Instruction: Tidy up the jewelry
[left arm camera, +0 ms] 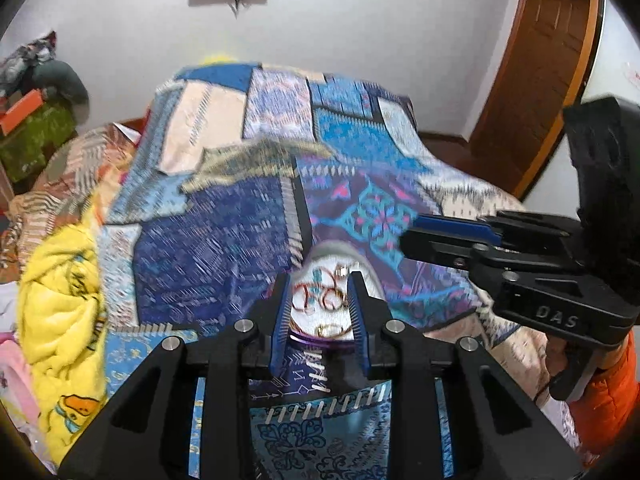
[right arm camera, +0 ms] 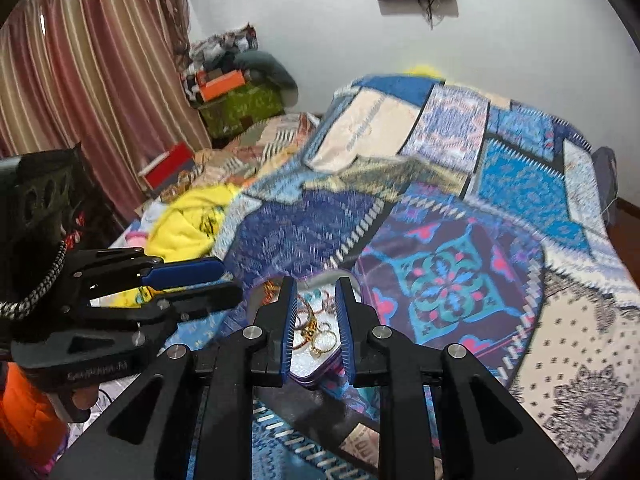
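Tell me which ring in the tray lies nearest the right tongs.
The thin gold ring at the tray's near edge, between the right tongs' fingers; the reddish bangles lie farther back.

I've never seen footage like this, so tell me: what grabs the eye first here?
First, the blue patchwork bedspread that fills both views. On it lies a purple-rimmed tray of gold rings and bangles, seen between each pair of black, blue-padded tongs: the left tongs and the right tongs, both open above it. A yellow blanket is bunched at the bed's left edge.

A tray (left arm camera: 338, 254) is set on the quilt (left arm camera: 224, 248) — rings (left arm camera: 328, 300) lie in it; a blanket (left arm camera: 60, 300) is heaped far left.
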Motion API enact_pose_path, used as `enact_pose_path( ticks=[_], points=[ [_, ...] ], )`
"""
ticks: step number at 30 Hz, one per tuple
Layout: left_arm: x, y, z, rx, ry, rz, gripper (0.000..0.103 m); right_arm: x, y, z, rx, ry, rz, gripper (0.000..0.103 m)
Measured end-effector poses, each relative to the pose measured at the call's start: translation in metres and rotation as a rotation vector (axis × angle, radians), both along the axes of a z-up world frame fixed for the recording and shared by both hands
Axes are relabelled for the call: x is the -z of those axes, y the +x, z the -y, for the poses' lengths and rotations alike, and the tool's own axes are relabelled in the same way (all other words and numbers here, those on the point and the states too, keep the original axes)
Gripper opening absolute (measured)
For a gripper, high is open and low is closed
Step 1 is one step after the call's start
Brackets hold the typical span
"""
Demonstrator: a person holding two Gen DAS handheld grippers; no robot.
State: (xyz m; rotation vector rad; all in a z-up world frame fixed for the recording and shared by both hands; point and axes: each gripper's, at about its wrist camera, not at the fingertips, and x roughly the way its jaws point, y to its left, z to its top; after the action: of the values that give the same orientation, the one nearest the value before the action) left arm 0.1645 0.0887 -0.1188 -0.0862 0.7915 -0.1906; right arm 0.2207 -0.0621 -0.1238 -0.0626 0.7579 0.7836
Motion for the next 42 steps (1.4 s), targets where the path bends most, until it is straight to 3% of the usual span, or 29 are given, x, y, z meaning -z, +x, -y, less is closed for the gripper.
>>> enact_pose_path(
  ticks=[7,13,15,17,19,21,23,27,29,42],
  points=[
    [-0.076,-0.050,0.009,-0.109,0.086,0.232,0.027,-0.070,-0.042,0.025,0.051,0.102,0.169,0.018],
    [-0.129,-0.108,0.023,-0.169,0.076,0.427,0.030,-0.125,-0.095,0.046,0.098,0.200,0.344,0.018],
    [-0.139,-0.123,0.028,-0.188,0.073,0.471,0.036,-0.136,-0.111,0.050,0.113,0.217,0.392,0.023],
    [-0.148,-0.140,0.032,-0.217,0.078,0.520,0.039,-0.146,-0.129,0.055,0.139,0.235,0.444,0.041],
    [-0.156,-0.157,0.036,-0.243,0.083,0.563,0.042,-0.152,-0.141,0.058,0.165,0.248,0.483,0.051],
    [-0.162,-0.169,0.037,-0.258,0.079,0.588,0.058,-0.157,-0.147,0.059,0.183,0.246,0.501,0.060],
    [-0.166,-0.179,0.037,-0.282,0.073,0.615,0.070,-0.158,-0.151,0.060,0.203,0.247,0.513,0.076],
    [-0.171,-0.192,0.037,-0.310,0.082,0.646,0.091,-0.157,-0.154,0.062,0.244,0.257,0.526,0.092],
    [-0.171,-0.196,0.036,-0.322,0.087,0.660,0.095,-0.157,-0.155,0.061,0.265,0.258,0.532,0.101],
    [-0.165,-0.204,0.039,-0.330,0.087,0.651,0.097,-0.155,-0.169,0.062,0.250,0.248,0.540,0.102]
  ],
)
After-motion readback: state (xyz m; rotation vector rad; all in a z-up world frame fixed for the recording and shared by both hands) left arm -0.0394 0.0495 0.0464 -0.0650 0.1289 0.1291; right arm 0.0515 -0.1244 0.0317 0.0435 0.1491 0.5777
